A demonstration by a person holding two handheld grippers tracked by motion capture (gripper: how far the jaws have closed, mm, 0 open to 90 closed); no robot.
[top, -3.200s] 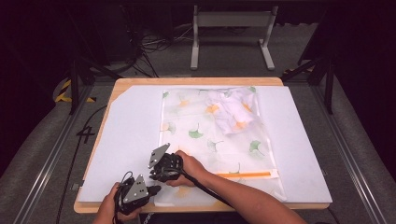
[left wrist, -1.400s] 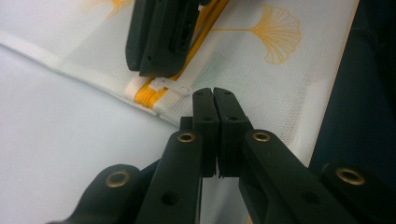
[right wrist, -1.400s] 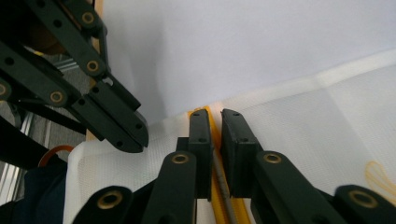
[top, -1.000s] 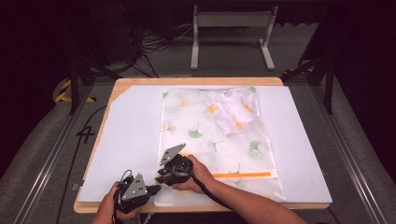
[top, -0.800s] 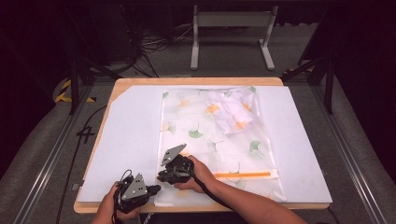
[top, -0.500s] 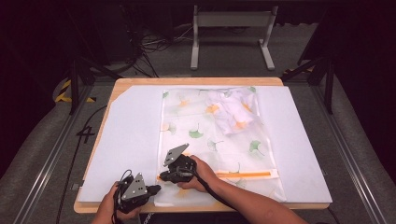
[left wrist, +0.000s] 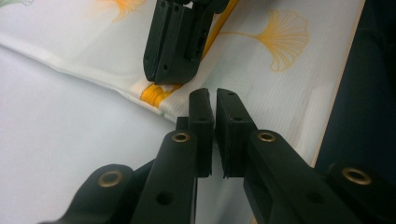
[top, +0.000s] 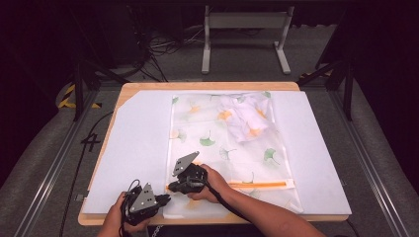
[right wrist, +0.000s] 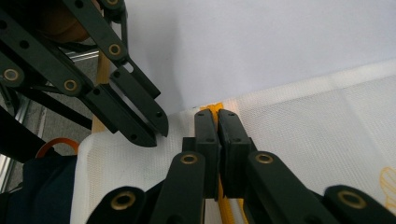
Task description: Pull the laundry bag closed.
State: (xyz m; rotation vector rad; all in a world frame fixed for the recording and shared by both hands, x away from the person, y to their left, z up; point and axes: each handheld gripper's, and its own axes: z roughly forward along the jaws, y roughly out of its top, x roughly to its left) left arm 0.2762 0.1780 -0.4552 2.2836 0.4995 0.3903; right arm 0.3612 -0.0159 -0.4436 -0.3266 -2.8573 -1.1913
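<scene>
Near the table's front edge, the right gripper [top: 174, 186] points left, jaws pinched on the orange zipper [right wrist: 211, 110] at the ginkgo-print mesh bag's [top: 217, 143] left end. The left gripper [left wrist: 214, 100] (jaws nearly together, gripping nothing) hovers over the bag's near-left corner.

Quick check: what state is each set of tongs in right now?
Left tongs: shut, holding nothing visible.
Right tongs: shut on the orange zipper of the bag.
</scene>
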